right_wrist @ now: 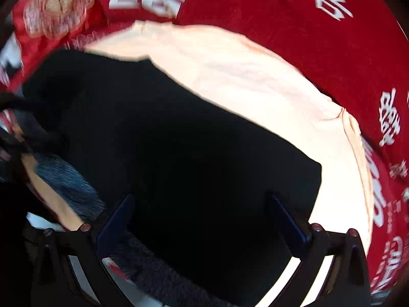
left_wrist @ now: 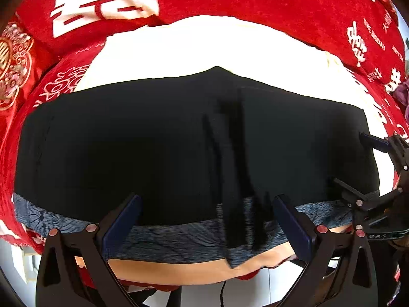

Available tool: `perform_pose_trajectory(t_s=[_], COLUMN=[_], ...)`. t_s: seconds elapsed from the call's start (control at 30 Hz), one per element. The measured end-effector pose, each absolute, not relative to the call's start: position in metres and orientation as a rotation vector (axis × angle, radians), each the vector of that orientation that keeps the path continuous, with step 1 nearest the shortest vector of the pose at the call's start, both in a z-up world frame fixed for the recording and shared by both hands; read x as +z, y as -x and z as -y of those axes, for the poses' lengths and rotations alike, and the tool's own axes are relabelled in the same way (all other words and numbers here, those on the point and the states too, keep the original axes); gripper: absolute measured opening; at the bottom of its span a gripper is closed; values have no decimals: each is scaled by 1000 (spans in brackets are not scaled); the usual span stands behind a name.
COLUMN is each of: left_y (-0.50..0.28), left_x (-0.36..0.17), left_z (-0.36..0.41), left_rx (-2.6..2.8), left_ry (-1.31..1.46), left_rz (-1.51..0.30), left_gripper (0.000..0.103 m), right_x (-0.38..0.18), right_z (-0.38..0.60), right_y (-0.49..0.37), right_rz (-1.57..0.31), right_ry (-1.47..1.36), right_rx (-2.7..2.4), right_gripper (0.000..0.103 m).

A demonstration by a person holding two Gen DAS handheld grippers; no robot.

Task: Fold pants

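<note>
Black pants [left_wrist: 153, 148] lie flat on a pale cloth [left_wrist: 194, 48], their grey patterned waistband [left_wrist: 179, 240] at the near edge with a black drawstring [left_wrist: 237, 179] trailing over it. My left gripper [left_wrist: 207, 204] is open just above the waistband, holding nothing. My right gripper [left_wrist: 358, 163] is open at the pants' right edge in the left wrist view. In the right wrist view my right gripper [right_wrist: 202, 202] is open over the black pants [right_wrist: 179, 140], with the waistband [right_wrist: 69, 181] at lower left.
A red blanket with white characters [left_wrist: 281, 7] surrounds the pale cloth [right_wrist: 242, 76] at the back and sides. A red pillow with gold ornament [left_wrist: 12, 64] lies at the far left. White floor [left_wrist: 268, 289] shows below the near edge.
</note>
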State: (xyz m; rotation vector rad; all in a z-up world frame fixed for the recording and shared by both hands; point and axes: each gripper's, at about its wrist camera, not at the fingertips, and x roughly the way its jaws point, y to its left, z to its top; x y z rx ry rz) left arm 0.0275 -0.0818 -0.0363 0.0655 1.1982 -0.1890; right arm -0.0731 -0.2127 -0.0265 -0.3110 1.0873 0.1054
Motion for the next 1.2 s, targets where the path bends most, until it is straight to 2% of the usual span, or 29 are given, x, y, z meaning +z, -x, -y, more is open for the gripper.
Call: perform_pose_trajectory(t_s=[0.27, 0.53, 0.77, 1.07, 1.1, 1.13, 1.17, 1.2], left_y=[-27, -20, -26, -23, -22, -21, -21, -19], left_x=[-26, -17, -35, -33, -31, -29, -27, -23], left_z=[32, -23, -57, -65, -65, -68, -71, -75], left_rx=[-106, 51, 99, 78, 75, 72, 69, 61], left_ry=[9, 39, 115, 146, 149, 155, 161, 174], left_rz=[-1180, -1143, -1171, -1157, -1154, -1150, -1146, -1137], left_gripper=[103, 103, 103, 103, 103, 103, 103, 103], right_x=[6, -3, -23, -67, -69, -67, -65, -64], right_z=[173, 86, -8, -104, -114, -121, -126, -127], right_y=[60, -32, -111, -141, -137, -136, -137, -139], right_rz=[-1030, -1048, -1103, -1218, -1193, -1187, -1205, -1217], right_ry=[253, 292, 348, 428, 473, 492, 500, 495], right_rx=[299, 686, 946, 1259, 1287, 1310, 1318, 1325], right_gripper=[103, 103, 103, 103, 98, 86, 79, 62])
